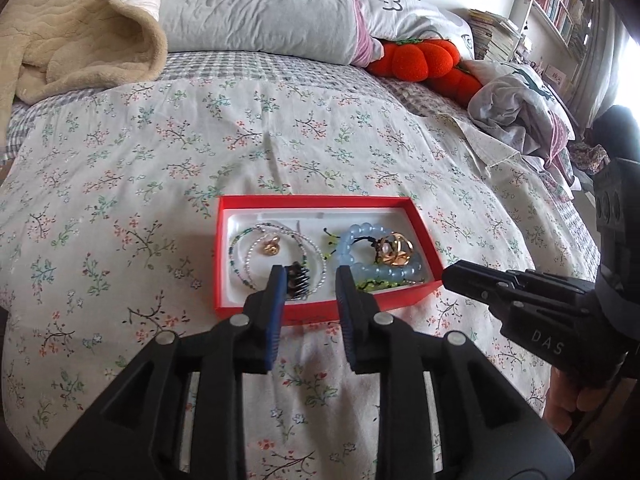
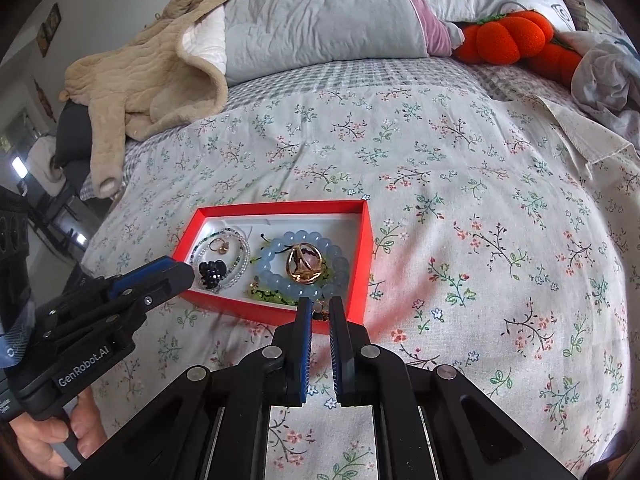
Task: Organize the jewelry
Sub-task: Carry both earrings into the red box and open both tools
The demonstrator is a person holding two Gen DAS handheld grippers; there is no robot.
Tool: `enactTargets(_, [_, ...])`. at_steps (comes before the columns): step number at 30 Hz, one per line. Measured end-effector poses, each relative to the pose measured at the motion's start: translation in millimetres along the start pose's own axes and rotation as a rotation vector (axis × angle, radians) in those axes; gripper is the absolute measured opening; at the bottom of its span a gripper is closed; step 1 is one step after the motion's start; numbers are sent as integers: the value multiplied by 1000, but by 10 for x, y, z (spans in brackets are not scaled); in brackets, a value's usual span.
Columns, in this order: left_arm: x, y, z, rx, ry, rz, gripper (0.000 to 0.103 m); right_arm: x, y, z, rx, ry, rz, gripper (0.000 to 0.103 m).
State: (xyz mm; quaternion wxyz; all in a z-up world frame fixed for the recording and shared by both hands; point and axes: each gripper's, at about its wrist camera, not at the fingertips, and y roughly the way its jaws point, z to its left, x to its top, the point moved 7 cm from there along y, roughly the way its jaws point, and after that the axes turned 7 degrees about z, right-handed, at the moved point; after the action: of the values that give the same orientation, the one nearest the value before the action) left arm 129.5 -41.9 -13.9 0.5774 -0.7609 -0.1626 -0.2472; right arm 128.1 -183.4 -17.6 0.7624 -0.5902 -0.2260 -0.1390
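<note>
A red box with a white lining lies on the floral bedspread; it also shows in the right wrist view. Inside lie a blue bead bracelet, a gold ornament, thin beaded necklaces, a small gold ring, a black clustered piece and green beads. My left gripper is open above the box's near edge, its left finger beside the black piece. My right gripper is open a narrow gap at the box's near right corner, empty.
A beige blanket and a grey pillow lie at the bed's far side. An orange plush pumpkin and crumpled clothes lie at the far right. Bookshelves stand beyond.
</note>
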Motion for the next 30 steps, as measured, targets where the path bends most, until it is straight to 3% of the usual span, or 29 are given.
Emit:
enactTargets(5, [-66, -6, 281, 41, -61, 32, 31, 92, 78, 149, 20, -2, -2, 8])
enactTargets(11, [-168, 43, 509, 32, -138, 84, 31, 200, 232, 330, 39, -15, 7, 8])
enactTargets(26, [-213, 40, 627, 31, -148, 106, 32, 258, 474, 519, 58, -12, 39, 10])
enactTargets(30, [-220, 22, 641, 66, -148, 101, 54, 258, 428, 563, 63, -23, 39, 12])
